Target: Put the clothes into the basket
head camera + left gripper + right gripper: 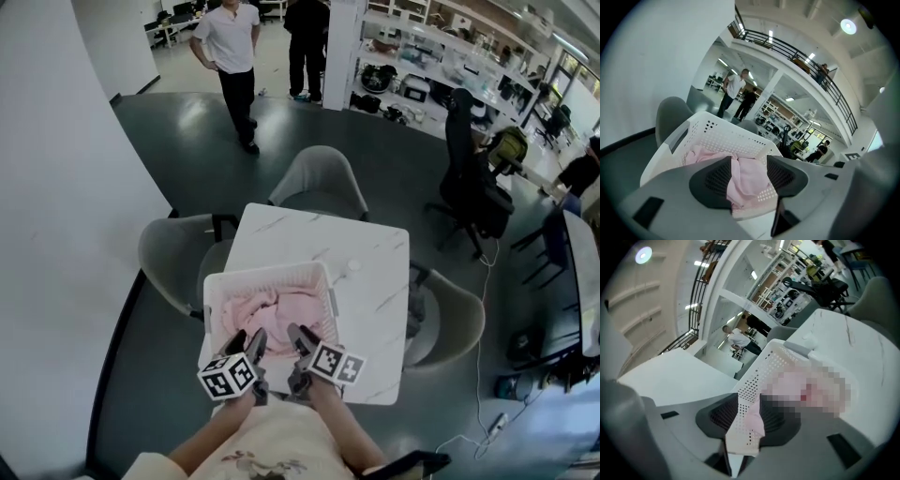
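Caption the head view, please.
A white basket of pink clothes on a table, left gripper and right gripper at its near rim.

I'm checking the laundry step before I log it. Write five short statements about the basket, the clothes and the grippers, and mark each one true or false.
1. The pink clothes lie inside the basket. True.
2. The basket stands on the floor. False: it stands on the white table.
3. The left gripper and the right gripper are both at the basket's near wall. True.
4. The basket's walls are solid and black. False: they are white and full of small holes.
5. The right gripper has the basket's near wall between its jaws, with a fold of pink cloth. True.
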A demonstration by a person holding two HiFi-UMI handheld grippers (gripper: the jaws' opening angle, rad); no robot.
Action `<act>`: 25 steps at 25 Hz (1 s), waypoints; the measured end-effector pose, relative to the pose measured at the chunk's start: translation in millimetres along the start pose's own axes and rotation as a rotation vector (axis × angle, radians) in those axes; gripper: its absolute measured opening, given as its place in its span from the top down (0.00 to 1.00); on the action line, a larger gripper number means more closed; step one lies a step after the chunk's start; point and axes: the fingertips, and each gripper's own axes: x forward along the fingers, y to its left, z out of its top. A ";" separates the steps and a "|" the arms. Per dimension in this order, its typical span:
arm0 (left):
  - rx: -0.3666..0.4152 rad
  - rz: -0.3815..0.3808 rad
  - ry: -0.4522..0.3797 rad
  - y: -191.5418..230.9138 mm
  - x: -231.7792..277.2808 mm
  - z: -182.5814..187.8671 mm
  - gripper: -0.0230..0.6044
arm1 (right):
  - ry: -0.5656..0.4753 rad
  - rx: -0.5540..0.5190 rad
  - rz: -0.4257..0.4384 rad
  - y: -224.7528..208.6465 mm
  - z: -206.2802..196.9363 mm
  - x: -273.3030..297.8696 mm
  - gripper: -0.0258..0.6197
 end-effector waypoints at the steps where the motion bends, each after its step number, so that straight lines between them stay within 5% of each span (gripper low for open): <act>1: 0.014 0.000 -0.005 1.8 -0.7 -4.2 0.59 | -0.007 -0.051 -0.004 -0.8 -2.4 -2.8 0.77; 8: 0.094 0.014 -0.060 2.2 12.7 -8.0 0.64 | -0.078 -0.447 -0.071 -9.5 2.1 3.5 0.87; 13: 0.138 0.063 -0.041 9.7 6.8 -15.2 0.91 | -0.124 -0.482 -0.095 -11.2 2.4 -3.5 0.91; 17: 0.100 0.007 -0.008 13.5 9.7 -24.4 0.95 | -0.148 -0.504 -0.105 -11.2 -0.4 -0.4 0.92; 21: 0.218 -0.002 -0.001 14.0 10.8 -35.7 0.95 | -0.149 -0.511 -0.136 -14.3 -6.1 -1.7 0.92; 25: 0.211 -0.049 0.003 7.3 -7.0 -30.4 0.95 | -0.159 -0.569 -0.166 0.6 -22.1 -18.8 0.92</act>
